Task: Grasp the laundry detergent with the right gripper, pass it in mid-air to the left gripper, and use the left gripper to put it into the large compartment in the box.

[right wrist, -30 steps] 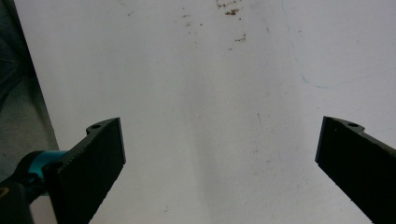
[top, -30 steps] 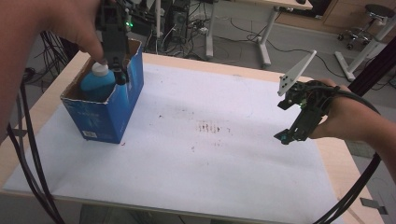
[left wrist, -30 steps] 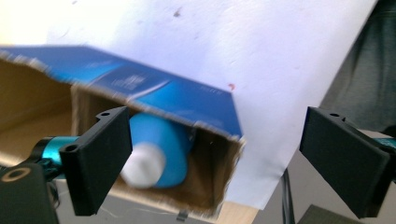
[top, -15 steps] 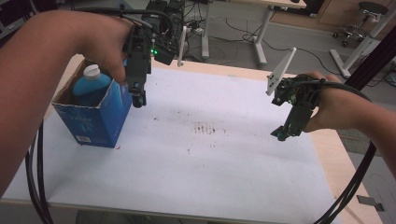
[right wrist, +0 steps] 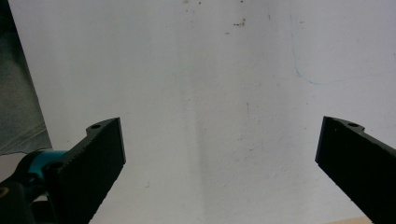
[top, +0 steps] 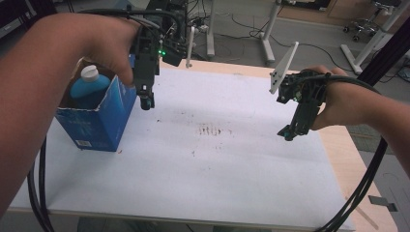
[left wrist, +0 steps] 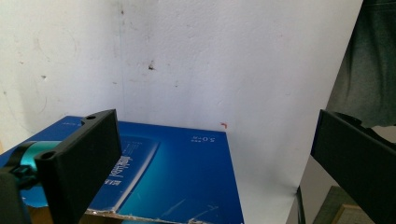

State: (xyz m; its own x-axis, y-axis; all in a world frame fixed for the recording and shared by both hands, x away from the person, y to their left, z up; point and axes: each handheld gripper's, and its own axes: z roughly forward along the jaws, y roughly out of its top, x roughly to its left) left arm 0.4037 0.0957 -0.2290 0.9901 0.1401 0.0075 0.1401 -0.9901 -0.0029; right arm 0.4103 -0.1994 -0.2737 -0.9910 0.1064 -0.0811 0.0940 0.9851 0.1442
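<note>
A blue cardboard box (top: 99,123) stands open-topped at the table's left, with a blue bottle (top: 88,91) with a white cap upright inside it. My left gripper (top: 146,100) points down just right of the box's upper edge, apart from the bottle. Its jaws have just been opening and now stand wide with nothing between them. In the left gripper view the left gripper (left wrist: 214,122) looks down past the box's blue side (left wrist: 177,177). My right gripper (top: 290,133) hovers open over the table's right part, with bare white sheet under the right gripper (right wrist: 220,123).
A white sheet (top: 227,164) covers the wooden table (top: 345,159), with brown stains (top: 210,129) near its middle. Black cables (top: 38,193) hang off the front left and front right corners. Desk legs and a chair base (top: 379,21) stand on the floor behind the table.
My left gripper has come away from the bottle's top in the box and moved right and down, now beside the box. The right gripper has hardly shifted.
</note>
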